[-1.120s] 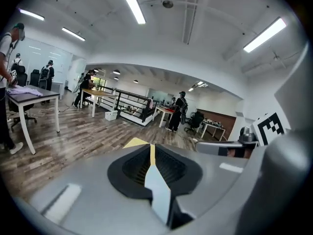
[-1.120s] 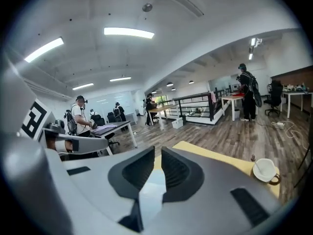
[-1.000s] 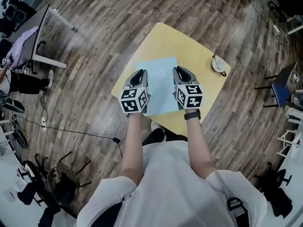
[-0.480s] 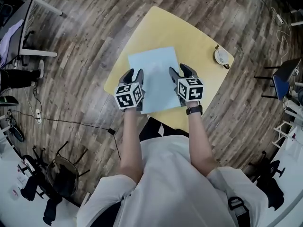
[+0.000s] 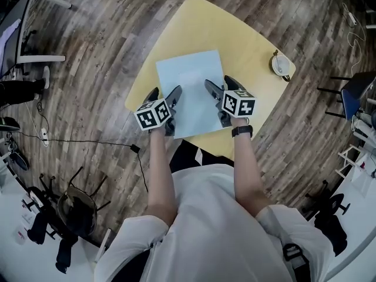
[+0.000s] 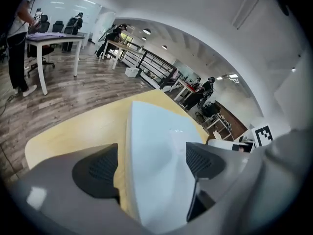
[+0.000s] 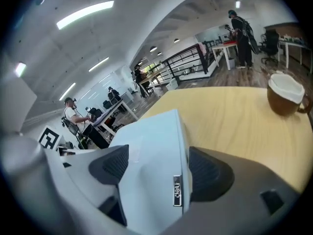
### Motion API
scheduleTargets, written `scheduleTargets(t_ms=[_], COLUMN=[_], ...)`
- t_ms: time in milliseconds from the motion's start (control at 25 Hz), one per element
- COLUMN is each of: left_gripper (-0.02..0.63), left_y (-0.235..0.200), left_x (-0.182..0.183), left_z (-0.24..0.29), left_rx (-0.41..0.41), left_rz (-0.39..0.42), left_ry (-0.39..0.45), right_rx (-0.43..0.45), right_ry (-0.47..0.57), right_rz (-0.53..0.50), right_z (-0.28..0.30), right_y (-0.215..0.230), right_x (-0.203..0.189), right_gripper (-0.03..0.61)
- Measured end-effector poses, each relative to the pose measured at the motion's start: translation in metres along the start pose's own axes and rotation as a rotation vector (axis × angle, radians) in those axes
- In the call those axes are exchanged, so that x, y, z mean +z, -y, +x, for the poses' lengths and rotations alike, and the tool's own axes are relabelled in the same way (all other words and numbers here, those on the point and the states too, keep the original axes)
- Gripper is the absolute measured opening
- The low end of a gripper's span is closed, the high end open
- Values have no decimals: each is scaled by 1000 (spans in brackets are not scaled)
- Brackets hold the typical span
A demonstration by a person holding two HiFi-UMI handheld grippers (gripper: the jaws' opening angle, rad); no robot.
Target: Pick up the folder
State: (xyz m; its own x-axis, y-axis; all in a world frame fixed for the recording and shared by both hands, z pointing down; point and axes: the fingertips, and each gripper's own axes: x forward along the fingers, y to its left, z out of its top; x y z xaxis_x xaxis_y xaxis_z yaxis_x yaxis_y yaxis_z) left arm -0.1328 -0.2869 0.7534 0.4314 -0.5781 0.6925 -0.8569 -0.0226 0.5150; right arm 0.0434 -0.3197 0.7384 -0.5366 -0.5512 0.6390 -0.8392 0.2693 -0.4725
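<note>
Wood-plank floor (image 5: 106,51) surrounds a pale yellow bench (image 5: 217,28) with rounded corners in the head view. A light-blue, flat rectangular folder (image 5: 191,81) lies on the bench's near half. The left gripper (image 5: 165,96) sits at the folder's left edge and the right gripper (image 5: 222,87) at its right edge. Both point forward and down, and each carries its black-and-white marker cube. A small brown cup (image 5: 280,63) with a white inside stands near the bench's far right corner, well apart from the folder.

In the left gripper view, the left gripper (image 6: 151,165) has its jaws wide apart and opening. The folder (image 6: 156,146) fills the gap between the two dark pads. Its left edge runs just inside the left pad, and bare yellow bench (image 6: 73,131) shows beyond that. Neither pad presses on the folder. White desks and standing people show far behind.

In the right gripper view, the right gripper (image 7: 161,170) likewise has its jaws spread and opening. The folder (image 7: 151,141) lies between them, unclamped. The folder's right edge carries a small metal tag (image 7: 177,190) and lies close to the right pad. The cup (image 7: 286,97) stands on the bench (image 7: 234,116) at the far right.
</note>
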Motion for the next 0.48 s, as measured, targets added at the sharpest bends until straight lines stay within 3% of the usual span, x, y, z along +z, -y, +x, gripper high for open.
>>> scheduleTargets(t_ms=[200,480], left_gripper=[436,431], left_y=[5,4], left_x=[-13,-20], left_z=[12,21], left_rx=[-53,33], left_rz=[-83,2], left_ry=[-40,-98], right_rx=[-18,-52], right_ry=[-88,-154], right_rz=[33,79], right_z=[12,17], right_y=[9,19], right_x=[-22,-29], right_gripper=[354,353])
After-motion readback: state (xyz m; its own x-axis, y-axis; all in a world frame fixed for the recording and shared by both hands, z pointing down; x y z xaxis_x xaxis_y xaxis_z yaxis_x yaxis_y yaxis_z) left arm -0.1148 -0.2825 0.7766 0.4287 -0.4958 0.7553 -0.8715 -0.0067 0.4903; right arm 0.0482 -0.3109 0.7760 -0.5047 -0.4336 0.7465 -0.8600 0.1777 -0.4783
